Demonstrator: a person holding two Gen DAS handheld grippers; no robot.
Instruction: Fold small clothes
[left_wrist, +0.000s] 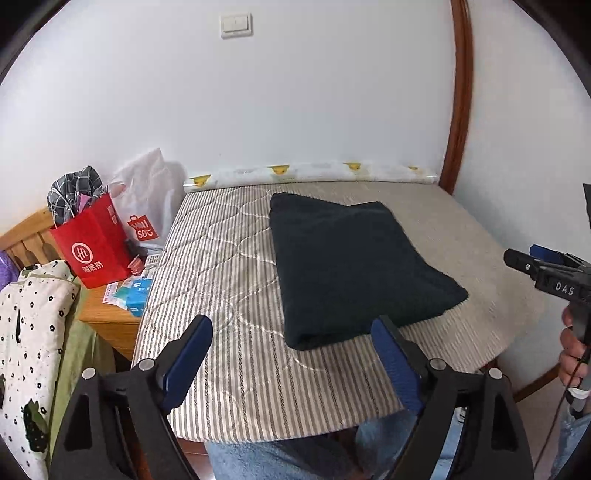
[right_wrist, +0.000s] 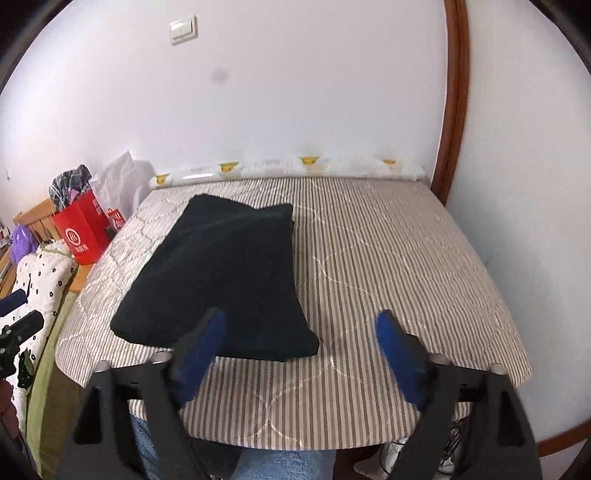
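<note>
Folded dark garment (left_wrist: 354, 266) lies flat mid-bed (left_wrist: 229, 236); left gripper (left_wrist: 295, 363) and right gripper (right_wrist: 301, 363), both spread and empty, hover near, suggesting folding is done

Both grippers (left_wrist: 291, 332) (right_wrist: 301, 332) are black with blue pads (silver screws), above blue jeans (left_wrist: 266, 458).

Both wrist views face down over striped bed (left_wrist: 229, 258).

Both views are bright with soft, even light and faint shadows. The white wall (left_wrist: 332, 103) is nearly washed out. Fisheye bending curves the door frame (left_wrist: 460, 92) — corners go black. The right gripper (right_wrist: 301, 332) is blurred — its fingers smear.
</note>
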